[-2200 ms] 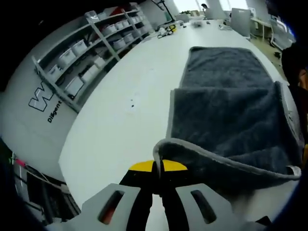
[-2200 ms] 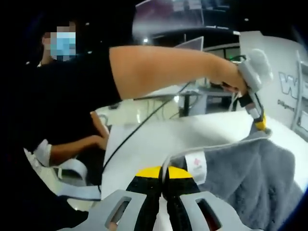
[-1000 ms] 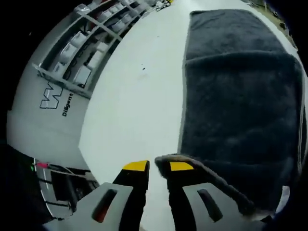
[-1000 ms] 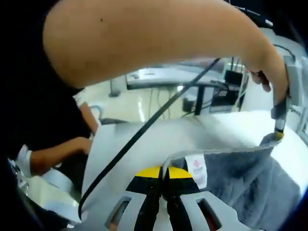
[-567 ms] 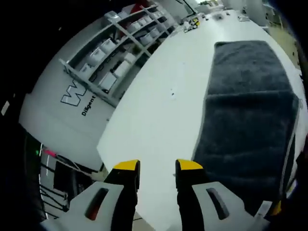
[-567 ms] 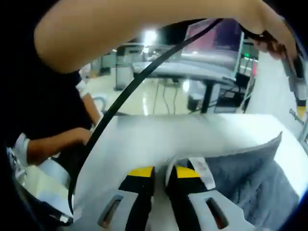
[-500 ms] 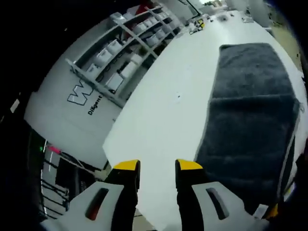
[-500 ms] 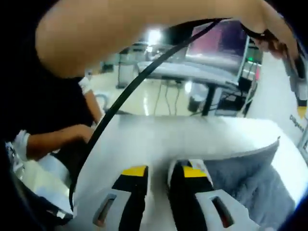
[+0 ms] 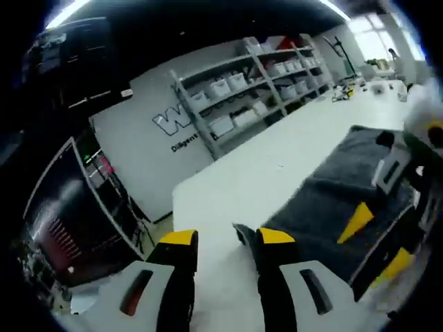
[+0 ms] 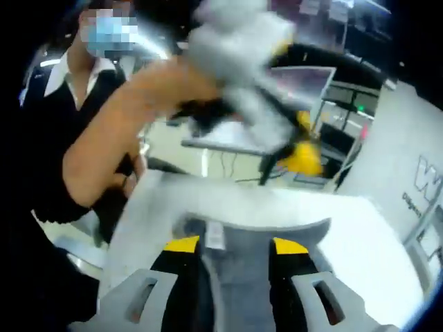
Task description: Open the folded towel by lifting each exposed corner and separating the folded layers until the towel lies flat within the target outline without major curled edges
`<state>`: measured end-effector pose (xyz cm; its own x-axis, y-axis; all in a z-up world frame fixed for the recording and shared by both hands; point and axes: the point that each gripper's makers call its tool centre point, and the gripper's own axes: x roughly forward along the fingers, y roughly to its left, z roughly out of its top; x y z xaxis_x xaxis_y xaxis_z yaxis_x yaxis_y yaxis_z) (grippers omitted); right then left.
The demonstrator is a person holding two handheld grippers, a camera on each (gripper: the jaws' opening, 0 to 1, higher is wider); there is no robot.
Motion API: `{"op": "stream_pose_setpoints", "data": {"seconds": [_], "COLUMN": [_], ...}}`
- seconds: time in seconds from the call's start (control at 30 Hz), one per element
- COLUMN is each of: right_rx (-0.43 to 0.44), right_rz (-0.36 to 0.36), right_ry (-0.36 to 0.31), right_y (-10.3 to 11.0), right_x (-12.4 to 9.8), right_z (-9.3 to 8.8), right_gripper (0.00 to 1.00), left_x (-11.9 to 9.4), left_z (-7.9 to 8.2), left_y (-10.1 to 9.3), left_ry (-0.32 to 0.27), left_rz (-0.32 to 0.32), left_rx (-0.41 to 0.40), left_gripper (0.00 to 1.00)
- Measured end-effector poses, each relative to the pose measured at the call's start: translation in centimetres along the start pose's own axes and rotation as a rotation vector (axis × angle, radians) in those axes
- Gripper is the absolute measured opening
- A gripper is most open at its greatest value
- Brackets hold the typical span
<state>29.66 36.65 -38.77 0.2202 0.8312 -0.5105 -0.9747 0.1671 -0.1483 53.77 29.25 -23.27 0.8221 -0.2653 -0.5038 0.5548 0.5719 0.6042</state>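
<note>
Judging by the fold line across the grey towel (image 9: 332, 207), one layer is open but more unfolding remains. Both the left gripper (image 9: 223, 238) and right gripper (image 10: 228, 243) stand wide open, holding nothing

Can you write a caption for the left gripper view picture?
Open left gripper hangs over the white table beside a gray towel.

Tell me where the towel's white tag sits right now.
In the right gripper view the white tag sits on the grey towel, near its edge, just inside the hand-held gripper's left-hand jaw.

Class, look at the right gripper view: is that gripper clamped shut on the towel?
No: the right gripper has its jaws spread apart, with the grey towel lying loose between them.
</note>
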Motion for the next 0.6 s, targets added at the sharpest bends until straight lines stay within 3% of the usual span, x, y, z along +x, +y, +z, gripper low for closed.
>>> {"op": "stream_pose_setpoints", "data": {"seconds": [0.13,0.17,0.2,0.23,0.33,0.4,0.5,0.53,0.6], "right_rx": [-0.003,-0.005,-0.041,-0.045,-0.094,-0.105,-0.117,-0.127,-0.156], "right_rz": [0.015,0.016,0.031,0.031,-0.009,-0.032,-0.059,-0.086,-0.122], "right_ry": [-0.011,-0.012,-0.012,-0.01,-0.014,-0.02,-0.027,-0.03,-0.029], "right_y": [-0.2,-0.2,-0.7,-1.1,-4.1,-5.2,-7.2,-9.6,-11.3], "right_x": [-1.8,-2.0,-4.4,-5.3,-8.8,-9.5,-10.6,-11.5,-12.3], "right_z": [0.3,0.3,0.3,0.3,1.1,1.6,2.4,3.4,3.9], "right_gripper": [0.33,0.33,0.34,0.33,0.34,0.34,0.34,0.34,0.35], "left_x": [-1.0,-2.2,-4.0,-5.6,-8.8,-9.4,-10.4,-11.4,-11.9], "left_z": [-0.3,-0.7,-1.0,-1.6,-3.6,-4.2,-5.3,-5.6,-5.3], "left_y": [-0.6,-1.2,-1.6,-1.8,-2.3,-2.5,-2.7,-3.5,-4.3], "left_ry": [-0.029,-0.039,-0.075,-0.097,-0.131,-0.123,-0.119,-0.163,-0.237], "left_rz": [-0.008,0.004,0.058,0.094,0.19,0.21,0.25,0.267,0.236], "left_rx": [-0.043,-0.075,-0.152,-0.2,-0.289,-0.301,-0.331,-0.394,-0.47], "left_gripper": [0.39,0.47,0.52,0.55,0.64,0.72,0.75,0.73,0.71]}}
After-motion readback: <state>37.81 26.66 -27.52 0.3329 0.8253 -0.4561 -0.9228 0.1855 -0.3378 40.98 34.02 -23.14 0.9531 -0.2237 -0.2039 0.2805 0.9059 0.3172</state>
